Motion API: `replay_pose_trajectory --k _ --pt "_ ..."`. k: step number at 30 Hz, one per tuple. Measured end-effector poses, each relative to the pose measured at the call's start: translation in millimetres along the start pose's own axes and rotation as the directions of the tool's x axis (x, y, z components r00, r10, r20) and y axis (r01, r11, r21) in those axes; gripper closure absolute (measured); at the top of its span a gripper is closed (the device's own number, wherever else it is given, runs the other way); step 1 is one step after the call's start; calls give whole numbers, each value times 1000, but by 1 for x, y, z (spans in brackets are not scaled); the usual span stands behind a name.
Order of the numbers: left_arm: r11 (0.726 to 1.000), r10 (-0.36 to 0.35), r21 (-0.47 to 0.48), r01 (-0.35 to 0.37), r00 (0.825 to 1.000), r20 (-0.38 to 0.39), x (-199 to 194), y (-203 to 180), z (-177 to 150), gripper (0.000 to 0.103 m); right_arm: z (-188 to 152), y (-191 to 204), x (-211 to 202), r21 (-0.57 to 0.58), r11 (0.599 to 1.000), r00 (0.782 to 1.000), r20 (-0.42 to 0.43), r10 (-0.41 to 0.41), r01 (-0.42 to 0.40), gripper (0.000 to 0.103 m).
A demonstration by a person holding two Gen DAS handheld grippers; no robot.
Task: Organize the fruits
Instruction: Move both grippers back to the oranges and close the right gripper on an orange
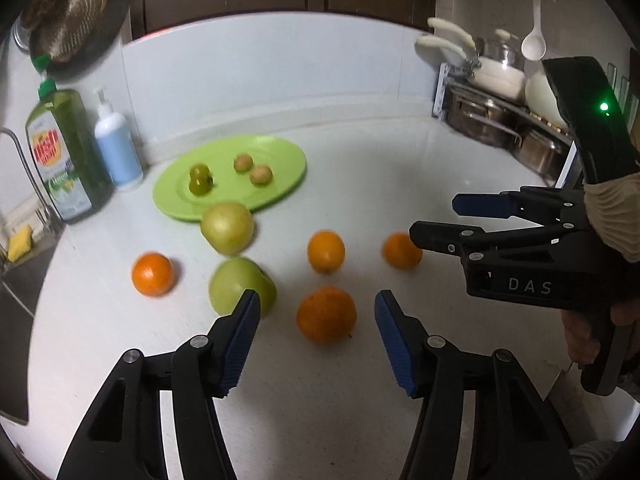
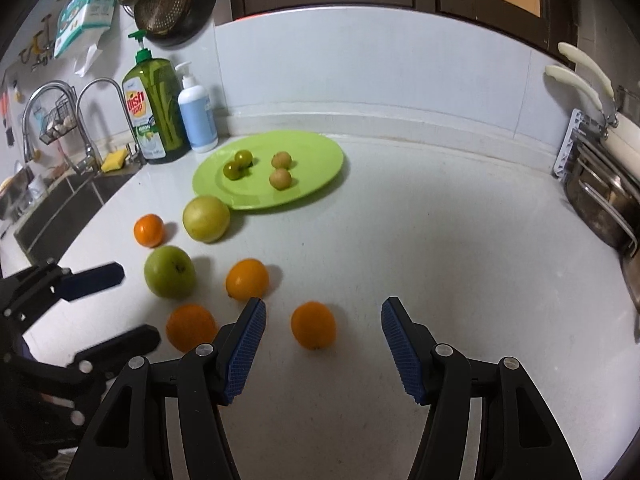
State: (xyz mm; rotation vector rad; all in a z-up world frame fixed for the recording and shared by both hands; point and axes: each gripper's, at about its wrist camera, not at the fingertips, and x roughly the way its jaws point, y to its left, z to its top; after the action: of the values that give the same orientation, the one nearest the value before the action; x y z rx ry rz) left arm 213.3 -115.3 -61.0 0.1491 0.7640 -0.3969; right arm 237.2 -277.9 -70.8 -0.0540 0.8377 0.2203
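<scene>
Several oranges, a green apple and a yellowish apple lie loose on the white counter. Behind them a green plate holds two small green fruits and two small tan ones. My left gripper is open, and the nearest orange lies between its blue pads untouched. My right gripper is open too, with another orange between its pads, also untouched. Each gripper shows in the other's view: the right gripper beside the rightmost orange, the left gripper near the green apple.
A green dish soap bottle and a white pump bottle stand at the back left beside the sink. Steel pots on a rack crowd the right side. A backsplash wall runs behind the plate.
</scene>
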Motion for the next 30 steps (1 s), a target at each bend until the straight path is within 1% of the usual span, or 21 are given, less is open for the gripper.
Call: replay_pose_trajectory --k 5,16,19,22,26,28,30 --pt "998 -25 -61 23 999 -40 14 2 -6 51 -9 -2 13 1 1000 999 -38 21 -21 42" --pt "987 -41 -156 30 997 -70 32 5 -10 56 -12 -4 30 -16 998 996 -61 58 -59 43" --pt "983 -59 -176 44 995 -79 36 8 -8 56 -13 -3 34 -26 998 996 -65 62 -64 47" --pt "983 -65 -174 50 995 -81 40 8 -5 59 -11 -2 38 -23 997 995 -67 70 -72 50" --pt "982 -74 -180 56 993 -90 43 8 -3 61 -9 -2 43 -17 997 995 -75 70 -72 54" --pt "982 -74 -183 56 993 -92 44 8 -2 62 -8 -4 46 -3 996 993 -84 85 -85 60" --pt "982 -72 -178 55 993 -91 46 8 -1 62 -9 -4 48 -3 996 992 -90 86 -86 62"
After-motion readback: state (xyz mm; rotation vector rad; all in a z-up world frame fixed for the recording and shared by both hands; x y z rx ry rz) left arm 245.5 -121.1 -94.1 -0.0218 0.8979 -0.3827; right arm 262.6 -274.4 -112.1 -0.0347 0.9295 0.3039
